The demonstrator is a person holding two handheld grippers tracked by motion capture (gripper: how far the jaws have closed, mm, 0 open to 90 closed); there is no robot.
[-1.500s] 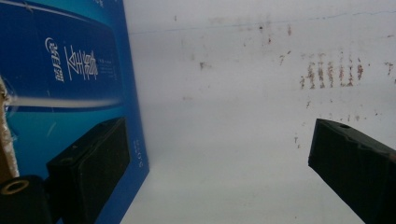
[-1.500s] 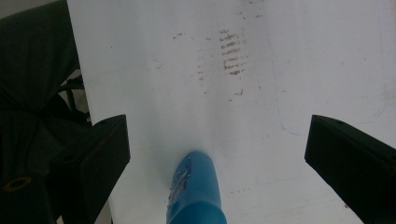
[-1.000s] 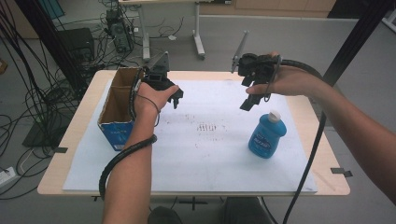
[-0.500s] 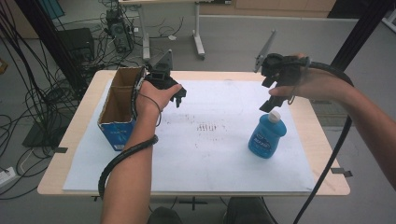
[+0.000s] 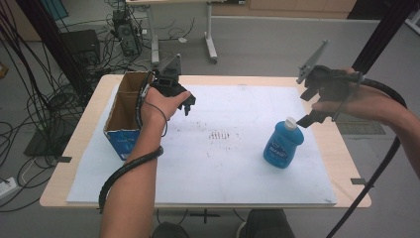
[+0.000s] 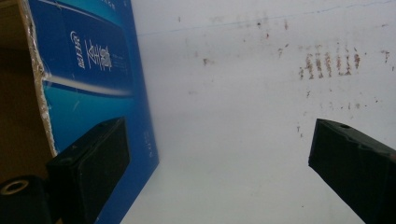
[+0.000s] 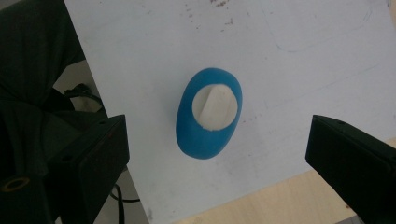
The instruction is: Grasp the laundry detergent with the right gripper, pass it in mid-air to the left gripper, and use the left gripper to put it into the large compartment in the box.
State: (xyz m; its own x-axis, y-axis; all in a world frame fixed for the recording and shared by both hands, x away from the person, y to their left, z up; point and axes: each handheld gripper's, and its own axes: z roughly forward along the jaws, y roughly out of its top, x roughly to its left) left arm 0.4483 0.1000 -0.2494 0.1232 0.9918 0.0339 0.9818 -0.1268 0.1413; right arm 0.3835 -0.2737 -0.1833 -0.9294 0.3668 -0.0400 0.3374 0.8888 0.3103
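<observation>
We have the right tool (image 5: 308, 118) hovering directly above the blue bottle (image 5: 283, 145), pointing down so that the right gripper view looks straight onto its white cap (image 7: 215, 107); that line-up suggests we mean to come down over the cap or neck and take the bottle from the top. Its jaws stand wide apart with nothing between them, one on each side of the bottle in that view and well clear of it, so nothing is gripped yet. The bottle stands upright on the white sheet (image 5: 223, 163) covering the worktop (image 5: 346, 163), toward the right side near the sheet's edge, well apart from the cardboard box (image 5: 124, 119) at the left. Our left tool (image 5: 185, 101) hangs just beside the box's blue outer wall (image 6: 93, 79), jaws also wide and empty, one of them close to the wall but, as far as we can tell, not touching it. We judge it waits there to steady the box, which stands with its top open, probably to receive the bottle.
</observation>
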